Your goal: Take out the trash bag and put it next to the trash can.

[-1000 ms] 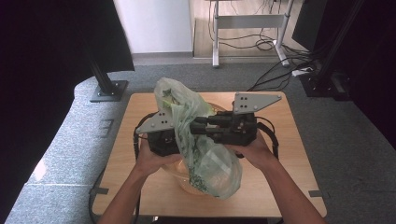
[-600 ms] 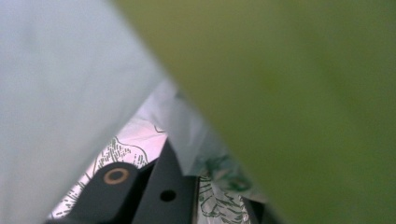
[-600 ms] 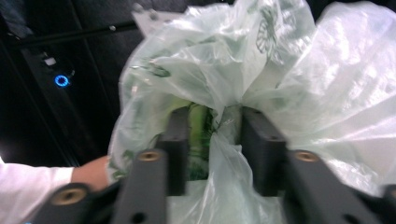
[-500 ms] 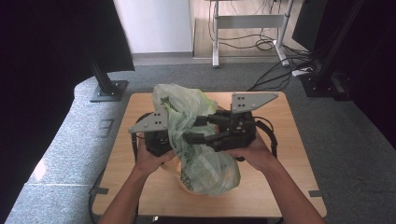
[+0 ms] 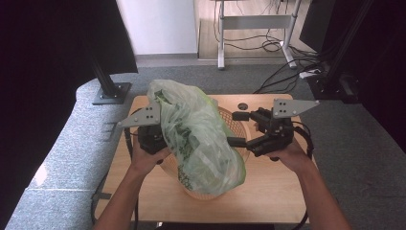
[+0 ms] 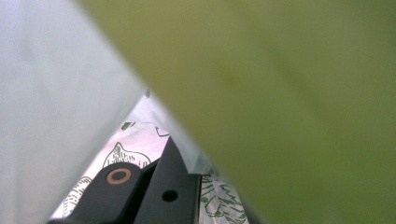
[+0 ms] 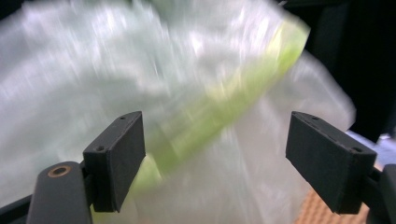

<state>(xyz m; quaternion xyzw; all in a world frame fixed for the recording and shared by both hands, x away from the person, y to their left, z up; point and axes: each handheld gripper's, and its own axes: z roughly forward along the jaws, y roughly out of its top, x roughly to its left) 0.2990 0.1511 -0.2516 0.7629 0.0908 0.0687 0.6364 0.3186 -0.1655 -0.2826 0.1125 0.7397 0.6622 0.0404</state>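
Table: light wooden tabletop (image 5: 143, 191), carrying all.
Basket: round orange woven basket (image 5: 231, 125) at centre.
Bag: translucent pale-green printed plastic bag (image 5: 198, 139) standing in basket.
Right gripper (image 5: 239, 129): 3 o'clock of bag, jaws apart.
Left gripper (image 5: 152, 136): 9 o'clock, buried in bag; jaw gap unclear.

Green print on plastic bag (image 5: 201, 139) illegible; no readable text.

Crumpled green-printed plastic bag (image 5: 201, 139) over wicker basket (image 5: 233, 125)

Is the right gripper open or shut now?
Open: in the right gripper view the right gripper has its jaws wide apart, the plastic bag beyond them, ungripped.
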